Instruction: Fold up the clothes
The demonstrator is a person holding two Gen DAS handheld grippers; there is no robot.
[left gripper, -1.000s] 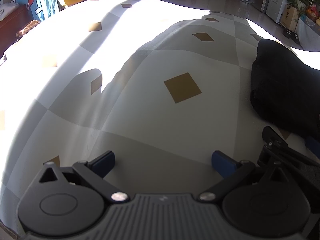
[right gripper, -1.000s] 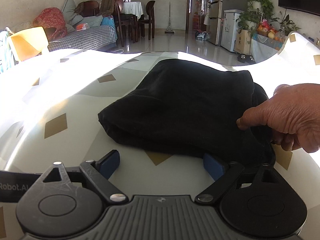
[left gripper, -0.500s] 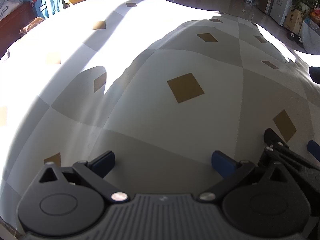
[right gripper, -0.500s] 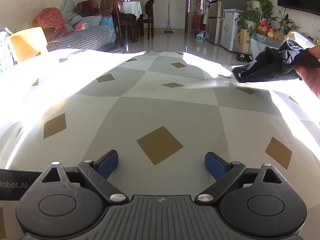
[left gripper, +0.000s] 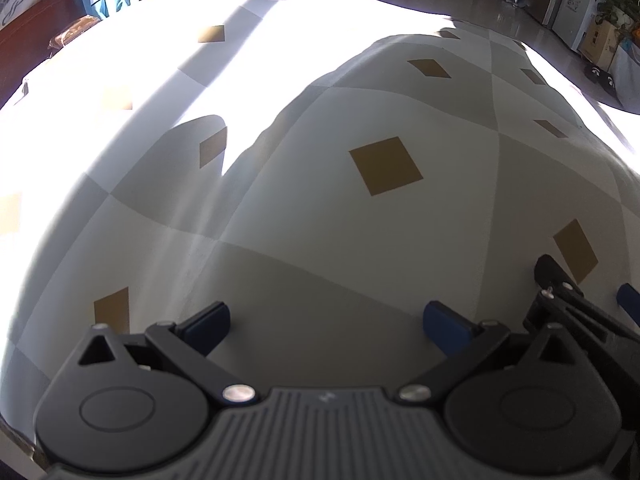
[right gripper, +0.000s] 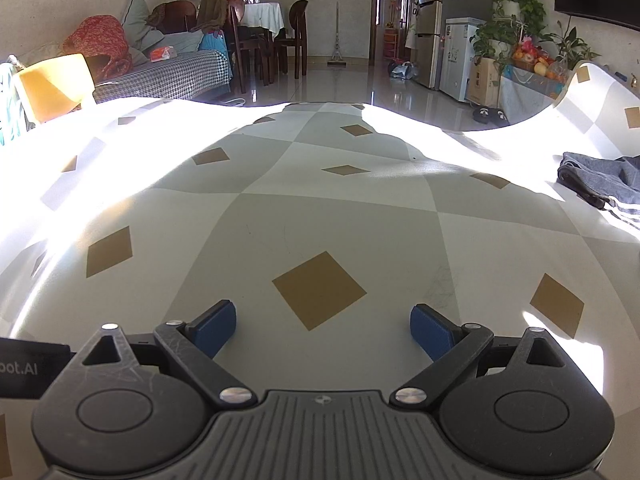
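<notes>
Blue-padded fingers (left gripper: 206, 322) on both grippers spread wide, empty.

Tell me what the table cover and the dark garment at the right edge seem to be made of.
Table cover: probably vinyl or oilcloth, smooth and slightly glossy; sunlight glares off its printed diamond pattern. Dark garment: soft matte fabric, likely knit or fleece; it lies in limp, rumpled folds.

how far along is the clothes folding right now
Done: nothing folded is in view on the tablecloth. In hand: nothing; the left gripper and right gripper are open and empty. Left: a dark garment lies crumpled at the right edge.
</notes>
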